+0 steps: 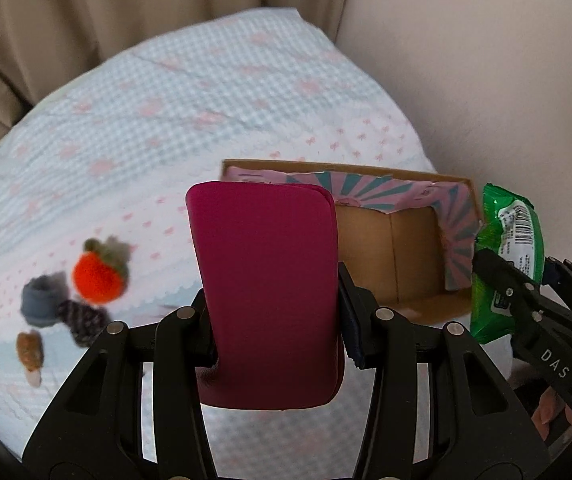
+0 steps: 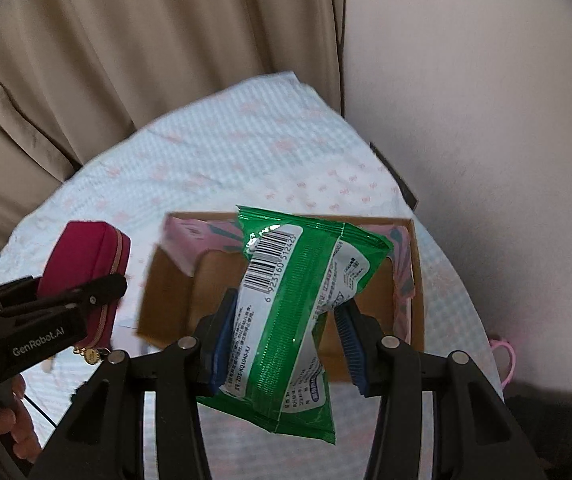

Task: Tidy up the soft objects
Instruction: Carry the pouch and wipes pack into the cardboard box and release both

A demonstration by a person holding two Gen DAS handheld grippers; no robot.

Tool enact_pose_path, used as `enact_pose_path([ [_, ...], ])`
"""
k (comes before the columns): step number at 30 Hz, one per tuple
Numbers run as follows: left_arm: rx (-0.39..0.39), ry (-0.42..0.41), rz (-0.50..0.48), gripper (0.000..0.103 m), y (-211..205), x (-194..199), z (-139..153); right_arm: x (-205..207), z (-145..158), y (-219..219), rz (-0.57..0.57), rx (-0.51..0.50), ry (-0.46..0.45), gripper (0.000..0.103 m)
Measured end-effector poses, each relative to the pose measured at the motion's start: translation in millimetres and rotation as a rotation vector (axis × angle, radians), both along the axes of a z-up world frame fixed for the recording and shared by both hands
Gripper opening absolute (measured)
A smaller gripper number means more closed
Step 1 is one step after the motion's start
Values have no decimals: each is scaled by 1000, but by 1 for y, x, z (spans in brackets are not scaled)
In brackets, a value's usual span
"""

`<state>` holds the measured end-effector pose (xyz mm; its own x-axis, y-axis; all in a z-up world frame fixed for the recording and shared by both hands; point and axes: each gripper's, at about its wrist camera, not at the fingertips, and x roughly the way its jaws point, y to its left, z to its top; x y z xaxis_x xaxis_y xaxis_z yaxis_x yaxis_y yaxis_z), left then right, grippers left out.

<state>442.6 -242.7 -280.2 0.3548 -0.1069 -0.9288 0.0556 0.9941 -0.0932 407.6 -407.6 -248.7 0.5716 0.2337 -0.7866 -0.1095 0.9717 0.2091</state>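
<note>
My left gripper is shut on a magenta zip pouch, held upright above the bedspread. In the right wrist view that pouch and the left gripper appear at the left of the box. My right gripper is shut on a green wipes packet, hanging over an open cardboard box with pink and teal lining. The left wrist view has the box just right of the pouch, with the green packet and right gripper beyond it.
A small pile of soft items lies at the left: an orange knitted ball, a grey roll, a dark speckled piece and a brown piece. Beige curtains and a pale wall border the bed. A pink object pokes out at right.
</note>
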Motion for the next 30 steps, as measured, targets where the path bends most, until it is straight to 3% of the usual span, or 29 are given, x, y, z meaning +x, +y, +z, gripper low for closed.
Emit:
enact_pose_path([
  [9, 0, 181, 22, 42, -22, 62, -91, 54, -83, -13, 61, 7, 125, 44],
  [16, -6, 255, 24, 42, -40, 80, -122, 65, -116, -6, 111, -16, 170, 44],
  [17, 11, 248, 20, 47, -43, 81, -120, 67, -118, -5, 120, -13, 180, 44],
  [18, 23, 242, 19, 61, -45, 82, -118, 68, -120, -4, 124, -15, 185, 45],
  [19, 35, 234, 21, 76, -47, 83, -116, 68, -120, -2, 126, -27, 180, 47],
  [20, 42, 225, 21, 102, -49, 83, -113, 68, -121, -1, 128, -38, 173, 66],
  [22, 63, 210, 14, 103, -52, 84, -109, 67, -123, -1, 140, -51, 167, 103],
  [30, 42, 213, 11, 103, -52, 78, -101, 57, -123, 2, 168, -52, 165, 103],
])
